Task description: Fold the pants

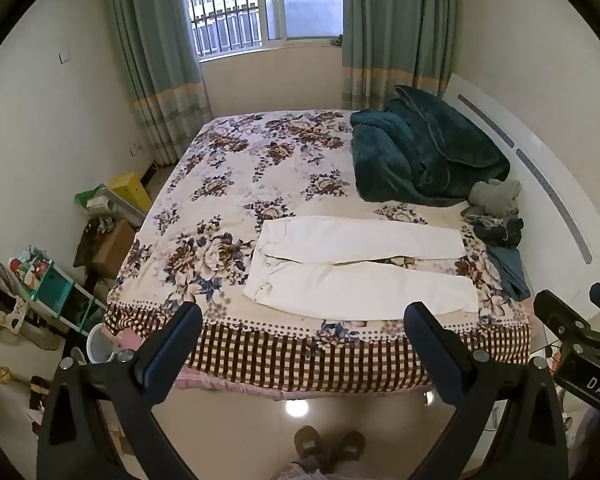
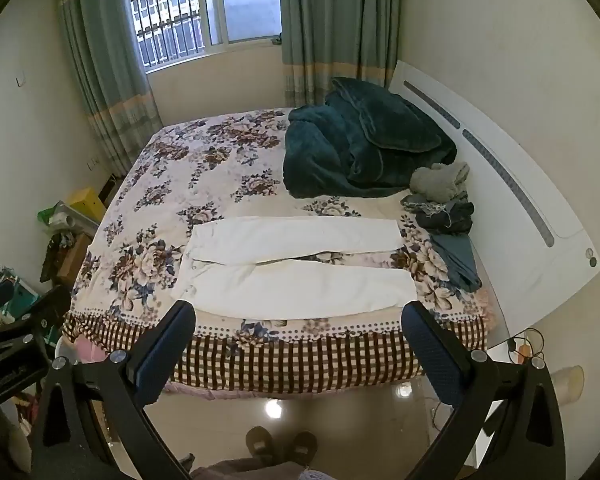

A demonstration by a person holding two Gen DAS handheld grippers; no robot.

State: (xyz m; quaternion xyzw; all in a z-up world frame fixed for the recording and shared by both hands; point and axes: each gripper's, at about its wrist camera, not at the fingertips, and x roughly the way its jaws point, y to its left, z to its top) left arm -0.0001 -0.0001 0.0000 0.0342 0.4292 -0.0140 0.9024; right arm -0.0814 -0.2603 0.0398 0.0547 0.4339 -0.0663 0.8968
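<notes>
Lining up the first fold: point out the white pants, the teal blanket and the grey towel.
white pants (image 1: 360, 284), left wrist view, near leg.
teal blanket (image 2: 332, 152), right wrist view, middle of heap.
grey towel (image 2: 436, 182), right wrist view, top of bundle.

White letters "DAS" on the black body of the right gripper (image 1: 580, 344), right of the bed (image 1: 300, 344), lettering on the left gripper (image 2: 4, 356) too blurred to read
</notes>
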